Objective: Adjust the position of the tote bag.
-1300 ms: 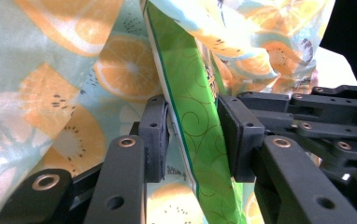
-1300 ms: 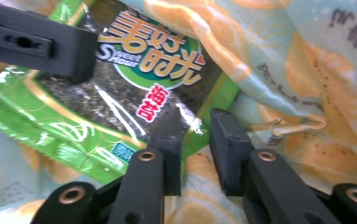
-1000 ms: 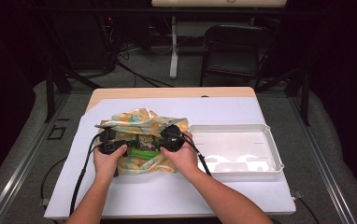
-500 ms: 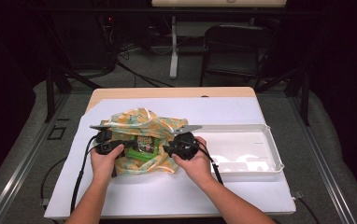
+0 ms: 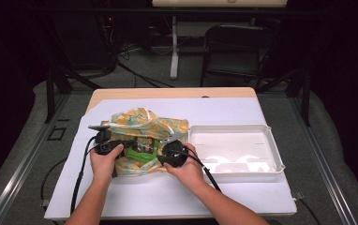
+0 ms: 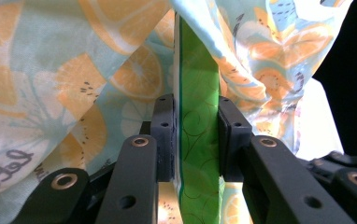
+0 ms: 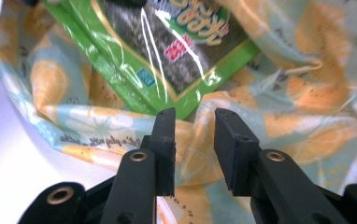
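Note:
A citrus-print bag (image 5: 139, 119) lies crumpled on the white-covered table, left of centre. A green snack packet (image 5: 145, 145) rests in its opening. My left gripper (image 5: 118, 146) reaches in from the left. In the left gripper view, my left gripper (image 6: 195, 105) has just been closing, and both pads press on the edge of the green packet (image 6: 197, 140). My right gripper (image 5: 163, 158) sits at the bag's near right side. Seen in the right gripper view, my right gripper (image 7: 194, 114) has just closed a little. It still stands open over a fold of the bag (image 7: 284, 93), just below the packet (image 7: 167, 51).
A white plastic tray (image 5: 228, 126) stands right of the bag, close to my right hand. The white sheet (image 5: 214, 112) covers most of the wooden table. Cables trail from both grippers toward the near edge. A dark chair stands beyond the table.
My right gripper has come down from the top of the bag to its near side. The green packet shows more. My left hand has stayed in place.

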Tool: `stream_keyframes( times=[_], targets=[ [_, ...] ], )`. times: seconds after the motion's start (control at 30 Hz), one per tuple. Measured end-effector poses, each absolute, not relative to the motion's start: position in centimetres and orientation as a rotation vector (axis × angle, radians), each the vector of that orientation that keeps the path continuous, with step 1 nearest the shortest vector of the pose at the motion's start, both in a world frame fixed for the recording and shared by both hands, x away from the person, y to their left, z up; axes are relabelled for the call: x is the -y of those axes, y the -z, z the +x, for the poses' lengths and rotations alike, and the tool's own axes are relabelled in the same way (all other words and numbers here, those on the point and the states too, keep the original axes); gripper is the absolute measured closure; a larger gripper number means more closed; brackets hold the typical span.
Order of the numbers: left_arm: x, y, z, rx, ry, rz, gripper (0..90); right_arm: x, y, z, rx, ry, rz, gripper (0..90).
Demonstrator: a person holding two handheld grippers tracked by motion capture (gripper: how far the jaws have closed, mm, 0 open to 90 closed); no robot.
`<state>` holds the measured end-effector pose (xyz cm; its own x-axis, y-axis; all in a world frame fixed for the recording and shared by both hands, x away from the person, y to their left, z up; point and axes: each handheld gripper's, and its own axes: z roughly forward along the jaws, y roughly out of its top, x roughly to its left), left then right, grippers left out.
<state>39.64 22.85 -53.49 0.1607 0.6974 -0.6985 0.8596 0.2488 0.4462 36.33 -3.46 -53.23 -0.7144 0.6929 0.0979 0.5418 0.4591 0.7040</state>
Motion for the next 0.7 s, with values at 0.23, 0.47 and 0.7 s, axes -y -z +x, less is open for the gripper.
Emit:
stream_keyframes(
  times=[0.23,0.47,0.7],
  targets=[
    [-23.2,53.1,39.7,-1.588,0.264,1.456,72.8,3.2,54.2,36.7,-2.539,-1.045,1.103,73.1],
    [-23.7,52.6,39.5,-1.596,0.257,1.434,72.8,2.9,54.7,36.7,-2.556,-1.023,1.100,74.2],
    [-23.9,52.3,39.4,-1.590,0.286,1.422,72.8,2.9,54.9,36.8,-2.564,-1.011,1.100,74.7]
  ],
)
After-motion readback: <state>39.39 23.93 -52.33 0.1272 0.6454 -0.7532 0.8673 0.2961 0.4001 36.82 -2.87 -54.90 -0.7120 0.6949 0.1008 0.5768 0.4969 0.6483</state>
